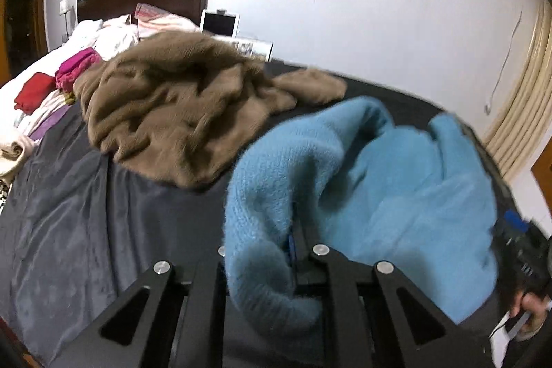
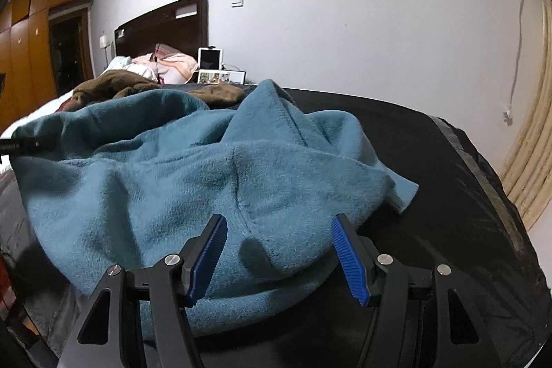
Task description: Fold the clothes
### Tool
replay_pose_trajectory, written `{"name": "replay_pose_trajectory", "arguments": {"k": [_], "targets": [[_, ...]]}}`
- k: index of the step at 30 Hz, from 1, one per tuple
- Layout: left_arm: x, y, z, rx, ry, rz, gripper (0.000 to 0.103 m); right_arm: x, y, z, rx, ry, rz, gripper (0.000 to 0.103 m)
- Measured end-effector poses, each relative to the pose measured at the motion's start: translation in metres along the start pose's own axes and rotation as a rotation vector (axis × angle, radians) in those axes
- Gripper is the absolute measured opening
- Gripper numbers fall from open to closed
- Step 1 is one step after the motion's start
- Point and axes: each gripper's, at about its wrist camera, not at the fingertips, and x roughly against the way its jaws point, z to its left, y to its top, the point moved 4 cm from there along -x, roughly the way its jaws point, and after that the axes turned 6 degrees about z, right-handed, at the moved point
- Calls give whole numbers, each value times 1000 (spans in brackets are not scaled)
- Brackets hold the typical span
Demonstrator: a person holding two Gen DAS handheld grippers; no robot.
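Sweater: fuzzy blue knit sweater (image 2: 207,175) lies crumpled on dark bedcover (image 2: 431,161), long axis unclear.
Left gripper (image 1: 293,250): jaws closed on a sweater fold.
Right gripper (image 2: 277,254): jaws wide apart, empty, at sweater's near edge.
Behind sweater: rumpled brown fleece garment (image 1: 179,112).

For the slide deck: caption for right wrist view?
Open right gripper poised over a crumpled blue sweater on a dark bed.
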Motion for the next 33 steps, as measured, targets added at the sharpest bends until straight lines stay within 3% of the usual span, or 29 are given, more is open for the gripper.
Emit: {"name": "replay_pose_trajectory", "arguments": {"k": [5,8,10,11,16,21,24,33], "targets": [[6,-19,26,-25,74,-18,24,-3,0,6,44,13,-4,65],[6,-27,22,-78,107,-29,51,-7,-2,9,47,24,6,65],[13,-31,24,-100,118,-67,77,-8,-3,10,47,32,9,65],[19,-34,25,-112,118,-96,80,-9,-3,11,47,36,10,65],[43,-40,24,-171,79,-201,80,-12,-5,15,53,48,18,65],[46,-42,-8,-354,-21,-239,81,-10,-5,21,70,56,12,65],[34,-47,-26,-478,33,-221,81,-7,-4,25,99,70,5,65],[19,-46,-26,-476,55,-187,82,-13,32,39,270,196,7,65]]}}
